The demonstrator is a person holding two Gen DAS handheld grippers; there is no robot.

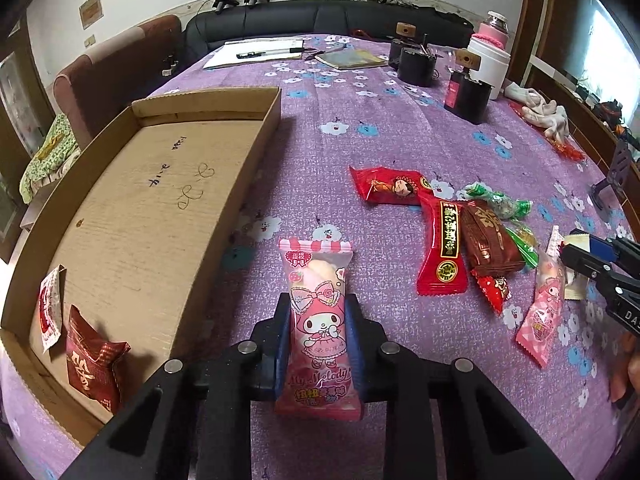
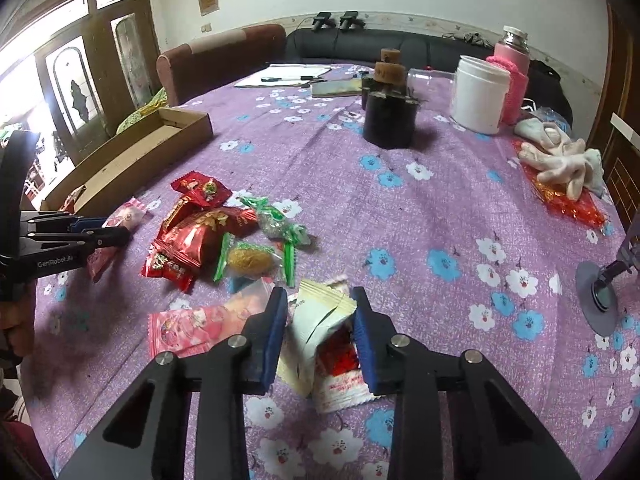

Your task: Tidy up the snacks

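My left gripper (image 1: pixel 318 312) is shut on a pink My Melody snack pack (image 1: pixel 320 320), held just right of a shallow cardboard box (image 1: pixel 256 152). The box holds a dark red packet (image 1: pixel 94 364) and a small red-white sachet (image 1: pixel 50 312). A pile of red, brown and green snacks (image 1: pixel 460 232) lies to the right. My right gripper (image 2: pixel 320 316) is shut on a white-and-red packet (image 2: pixel 332 344). A second pink pack (image 2: pixel 200 324) lies just left of it. The left gripper (image 2: pixel 104 236) shows at the far left of the right wrist view.
A purple flowered cloth (image 2: pixel 400 220) covers the table. At the back stand black cylinders (image 2: pixel 390 116), a white jar (image 2: pixel 480 96), a pink flask (image 2: pixel 514 76), papers with pens (image 1: pixel 260 54). White gloves (image 2: pixel 560 160) lie at the right. A grey disc stand (image 2: pixel 596 296) sits at the right edge.
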